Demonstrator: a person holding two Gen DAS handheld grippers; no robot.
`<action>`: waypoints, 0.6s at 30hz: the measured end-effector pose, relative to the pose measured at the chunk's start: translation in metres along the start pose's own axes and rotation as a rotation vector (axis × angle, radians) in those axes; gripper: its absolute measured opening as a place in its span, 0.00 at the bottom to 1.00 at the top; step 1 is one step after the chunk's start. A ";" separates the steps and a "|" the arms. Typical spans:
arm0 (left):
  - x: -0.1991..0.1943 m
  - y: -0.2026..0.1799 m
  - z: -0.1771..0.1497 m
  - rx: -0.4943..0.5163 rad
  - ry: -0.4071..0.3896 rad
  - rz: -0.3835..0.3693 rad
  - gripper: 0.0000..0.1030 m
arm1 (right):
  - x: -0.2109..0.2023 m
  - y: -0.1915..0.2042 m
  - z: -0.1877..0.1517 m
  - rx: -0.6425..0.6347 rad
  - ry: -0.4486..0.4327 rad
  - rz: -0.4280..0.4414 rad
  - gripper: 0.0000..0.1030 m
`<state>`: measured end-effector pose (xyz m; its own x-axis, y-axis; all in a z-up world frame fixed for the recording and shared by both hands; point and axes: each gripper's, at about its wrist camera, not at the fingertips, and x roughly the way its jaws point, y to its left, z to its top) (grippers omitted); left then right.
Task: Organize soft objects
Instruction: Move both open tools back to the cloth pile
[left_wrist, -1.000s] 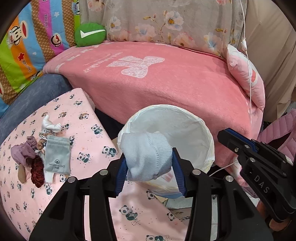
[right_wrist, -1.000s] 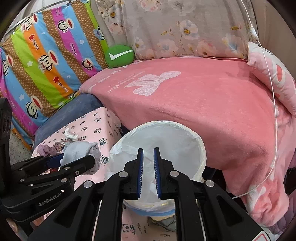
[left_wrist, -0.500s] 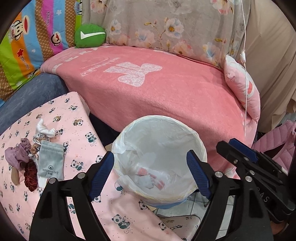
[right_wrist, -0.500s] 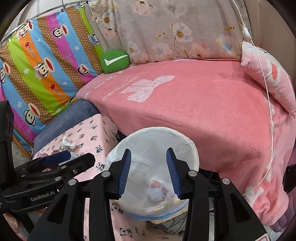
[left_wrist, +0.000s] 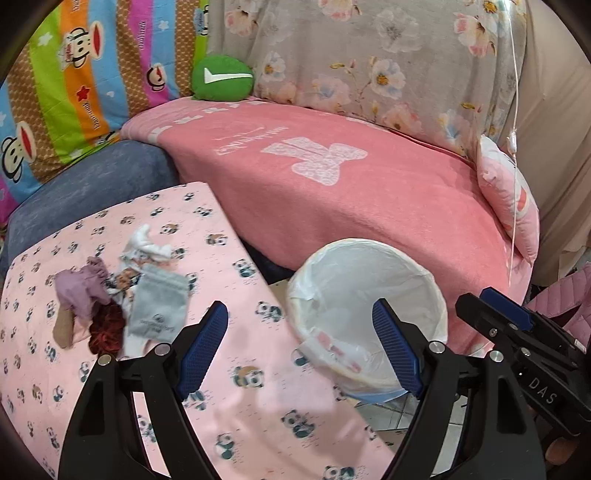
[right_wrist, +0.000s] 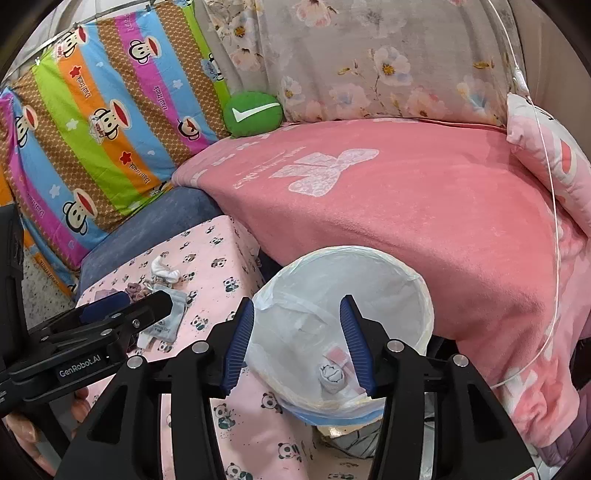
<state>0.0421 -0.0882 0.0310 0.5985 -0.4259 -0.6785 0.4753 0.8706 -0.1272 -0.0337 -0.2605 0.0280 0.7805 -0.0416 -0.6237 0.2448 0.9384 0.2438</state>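
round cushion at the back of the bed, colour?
Green cushion with a white swoosh mark; clearest in the right wrist view.

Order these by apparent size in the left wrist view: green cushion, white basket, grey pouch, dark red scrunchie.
1. white basket
2. green cushion and grey pouch: they look alike, and the cushion lies farther away, so unranked
3. dark red scrunchie

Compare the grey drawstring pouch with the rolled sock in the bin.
The grey drawstring pouch lies flat and spread out; the rolled sock is bunched into a ball. The pouch sits on the panda-print cloth among other small items; the sock lies at the bottom of the white-lined bin. The pouch bears a small printed mark; none shows on the sock. Both are pale grey, soft, and free of either gripper.
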 end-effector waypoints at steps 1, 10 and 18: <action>-0.003 0.006 -0.003 -0.008 -0.003 0.010 0.74 | 0.000 0.004 -0.001 -0.004 0.003 0.004 0.49; -0.026 0.035 -0.023 -0.056 -0.008 0.042 0.74 | -0.010 0.051 -0.022 -0.076 0.026 0.040 0.49; -0.052 0.052 -0.034 -0.077 -0.039 0.072 0.74 | -0.025 0.086 -0.038 -0.141 0.022 0.067 0.49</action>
<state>0.0136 -0.0128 0.0350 0.6549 -0.3695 -0.6592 0.3798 0.9151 -0.1356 -0.0539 -0.1659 0.0368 0.7791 0.0290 -0.6262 0.1079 0.9778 0.1794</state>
